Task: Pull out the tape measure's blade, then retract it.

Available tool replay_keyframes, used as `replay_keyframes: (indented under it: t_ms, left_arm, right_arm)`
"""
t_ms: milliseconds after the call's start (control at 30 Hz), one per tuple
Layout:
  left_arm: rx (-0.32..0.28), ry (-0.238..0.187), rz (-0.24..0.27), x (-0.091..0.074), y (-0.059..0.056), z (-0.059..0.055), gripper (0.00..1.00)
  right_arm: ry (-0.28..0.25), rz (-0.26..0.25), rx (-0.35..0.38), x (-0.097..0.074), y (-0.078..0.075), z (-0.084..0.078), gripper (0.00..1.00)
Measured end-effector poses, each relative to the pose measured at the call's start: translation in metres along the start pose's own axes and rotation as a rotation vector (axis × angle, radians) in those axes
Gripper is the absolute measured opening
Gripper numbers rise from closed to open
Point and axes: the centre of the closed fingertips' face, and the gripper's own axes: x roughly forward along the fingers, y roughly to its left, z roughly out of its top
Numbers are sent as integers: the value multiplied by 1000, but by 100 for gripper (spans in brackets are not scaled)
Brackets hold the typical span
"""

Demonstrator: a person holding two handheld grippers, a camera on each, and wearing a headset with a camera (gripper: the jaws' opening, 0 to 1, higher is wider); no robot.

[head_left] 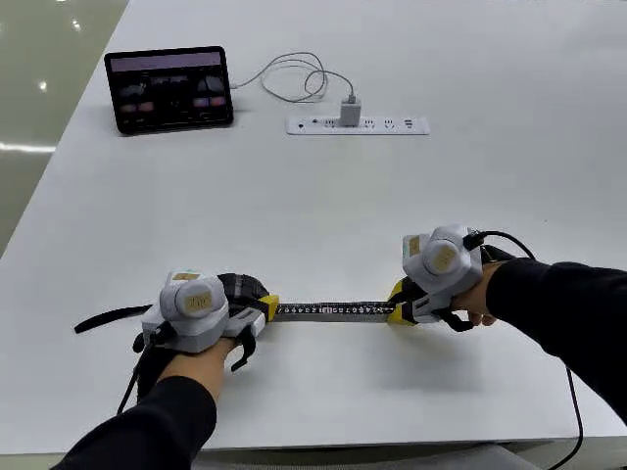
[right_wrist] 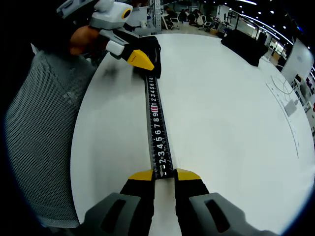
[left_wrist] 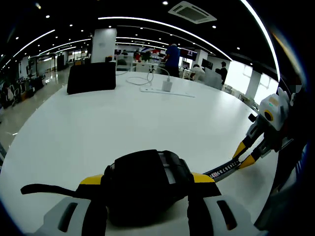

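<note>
Tape measure (head_left: 243,294), lying on the white table (head_left: 343,196) near its front edge, blade partly drawn out. At far left, a black strap (head_left: 108,318) trails from the case across the table. The left gripper (head_left: 257,305) has its two yellow-tipped jaws closed on the black case (left_wrist: 147,184), one jaw on each side, as its own view shows. From the case the blade (head_left: 333,311) runs flat along the table to the right, numbered face up; the right gripper view reads the scale from its free end (right_wrist: 156,128) back to the case (right_wrist: 150,49). The right gripper (head_left: 397,304) holds that free end: its jaws stand almost together, with the blade tip pinched between the yellow tips (right_wrist: 165,174). Both grippers are low at the table, well apart, joined by the blade. At the far side of the table, from left: a dark tablet (head_left: 168,88), a looped white cable (head_left: 294,78), and a white power strip (head_left: 358,124) with a charger (head_left: 350,110) plugged in.
</note>
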Motion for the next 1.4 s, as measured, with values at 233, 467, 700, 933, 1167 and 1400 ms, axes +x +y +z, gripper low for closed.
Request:
replay_keyframes:
  t_ms: [233, 467, 700, 933, 1167, 1400]
  left_arm:
    - [1, -5, -1, 0, 0, 0, 62]
    - [0, -4, -1, 0, 0, 0, 62]
    - [0, -6, 0, 0, 0, 1, 62]
    - [2, -11, 1, 0, 0, 1, 62]
    - [-1, -9, -1, 0, 0, 1, 62]
    - [-2, -7, -3, 0, 0, 0, 62]
  right_arm:
    - [-4, -1, 0, 2, 0, 3, 11]
    - [-7, -1, -12, 4, 1, 6, 11]
    - [-19, -3, 18, 6, 0, 8, 11]
    - [-27, -7, 21, 8, 1, 12, 11]
    - [-30, -7, 21, 9, 2, 14, 11]
    - [-32, -5, 21, 10, 3, 17, 11]
